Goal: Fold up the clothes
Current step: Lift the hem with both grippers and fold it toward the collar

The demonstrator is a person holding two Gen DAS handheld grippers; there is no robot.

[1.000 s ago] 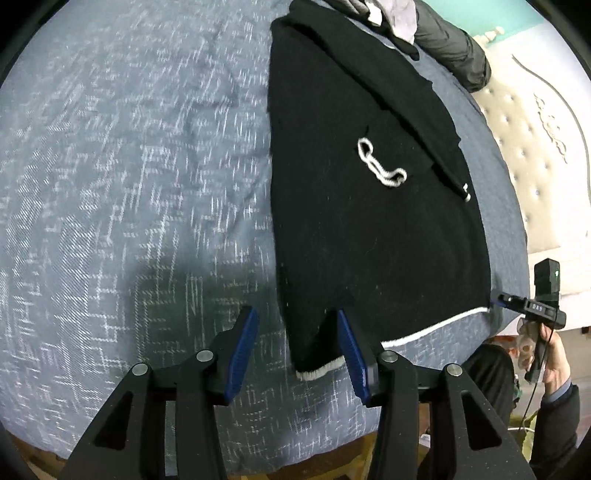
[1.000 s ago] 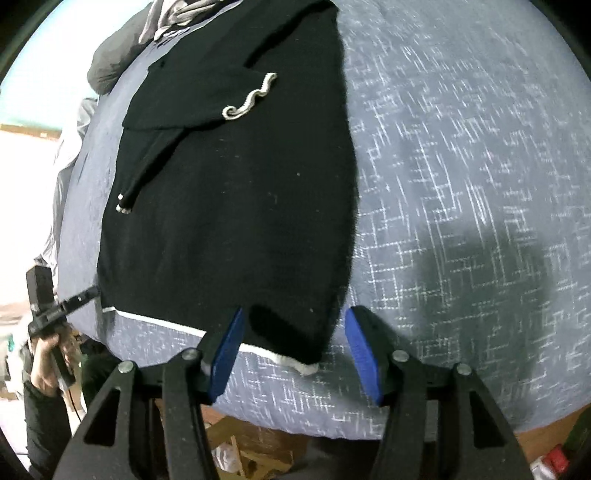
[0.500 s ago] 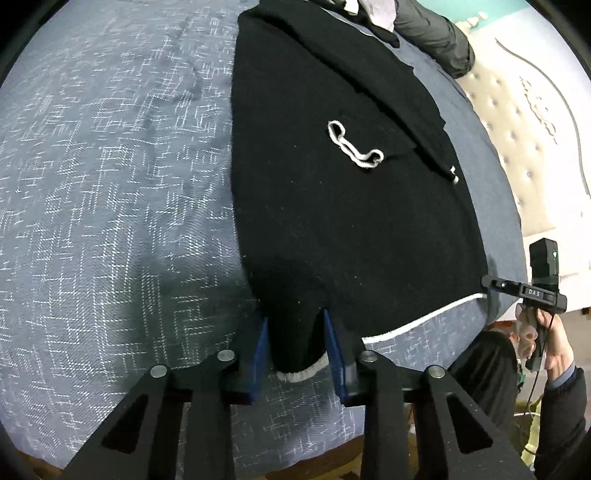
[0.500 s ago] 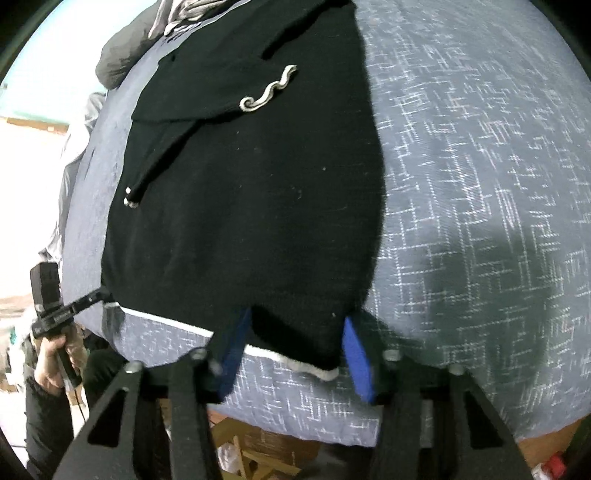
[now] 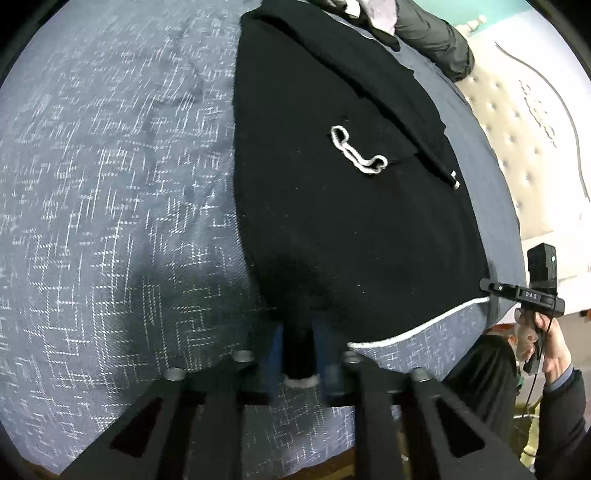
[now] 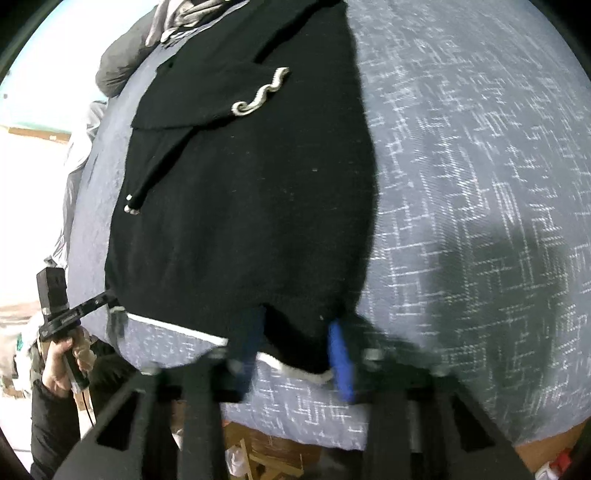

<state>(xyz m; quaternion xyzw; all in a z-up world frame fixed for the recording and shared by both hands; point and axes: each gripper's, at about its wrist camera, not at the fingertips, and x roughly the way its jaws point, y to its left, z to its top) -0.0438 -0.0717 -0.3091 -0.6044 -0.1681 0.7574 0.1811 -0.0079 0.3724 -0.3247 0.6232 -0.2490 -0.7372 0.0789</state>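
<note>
A black sweater [image 5: 351, 206] with a white hem stripe and a white cord loop [image 5: 356, 151] lies flat on a blue-grey patterned bedspread [image 5: 110, 206]. My left gripper [image 5: 298, 354] is shut on the sweater's near left hem corner. In the right wrist view the same sweater [image 6: 240, 206] fills the middle. My right gripper [image 6: 295, 350] straddles the near right hem corner, its blue pads [image 6: 340, 354] still apart with the cloth between them. The left gripper also shows at the sweater's other corner in the right wrist view [image 6: 107, 299].
A pile of grey and dark clothes [image 5: 424, 33] lies at the bed's far end. A tufted cream headboard [image 5: 517, 122] stands to the right. The bed's near edge [image 6: 295, 424] drops to a cluttered floor.
Both grippers slid forward over the hem corners. The left one closed from wide open onto the cloth. The right one narrowed around its corner.
</note>
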